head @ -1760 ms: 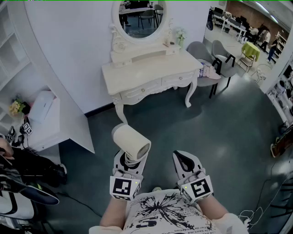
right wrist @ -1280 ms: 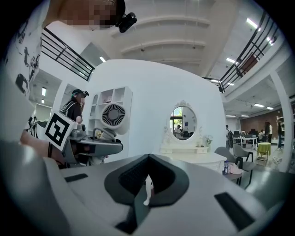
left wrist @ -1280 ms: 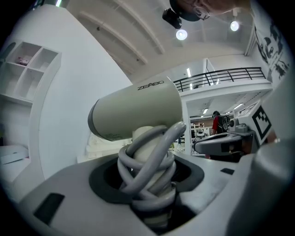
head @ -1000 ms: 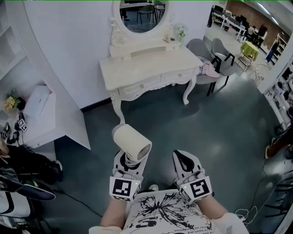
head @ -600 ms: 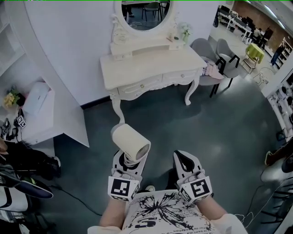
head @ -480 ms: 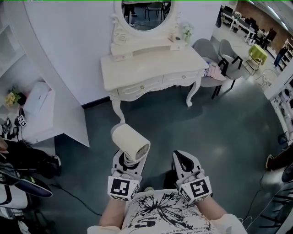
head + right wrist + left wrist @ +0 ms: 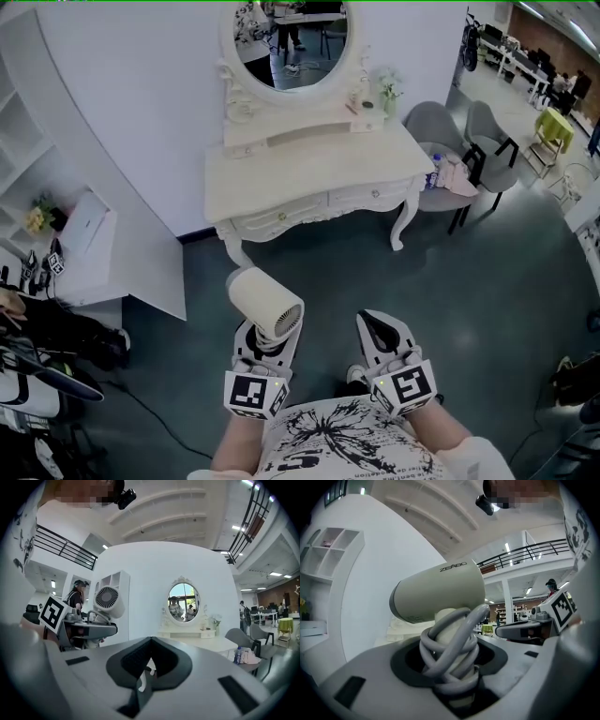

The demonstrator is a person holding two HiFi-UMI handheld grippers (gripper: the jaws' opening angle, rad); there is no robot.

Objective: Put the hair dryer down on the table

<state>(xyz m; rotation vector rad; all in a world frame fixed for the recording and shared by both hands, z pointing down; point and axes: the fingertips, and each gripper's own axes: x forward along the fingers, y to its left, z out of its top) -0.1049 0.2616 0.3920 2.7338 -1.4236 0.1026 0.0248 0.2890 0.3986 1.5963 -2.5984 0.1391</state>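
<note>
A cream hair dryer stands upright in my left gripper, low in the head view. Its barrel points toward the white dressing table ahead. In the left gripper view the jaws are shut on the dryer's handle, which has its grey cord wound around it, under the barrel. My right gripper is level with it to the right, shut and holding nothing. In the right gripper view the dryer shows at left and the table beyond the right gripper.
An oval mirror and a small flower vase stand on the table's raised back shelf. Grey chairs stand to its right. A white curved shelf unit is at left. Dark floor lies between me and the table.
The dressing table has come closer and sits more centred in the head view. Both grippers keep the same pose, the left still gripping the dryer.
</note>
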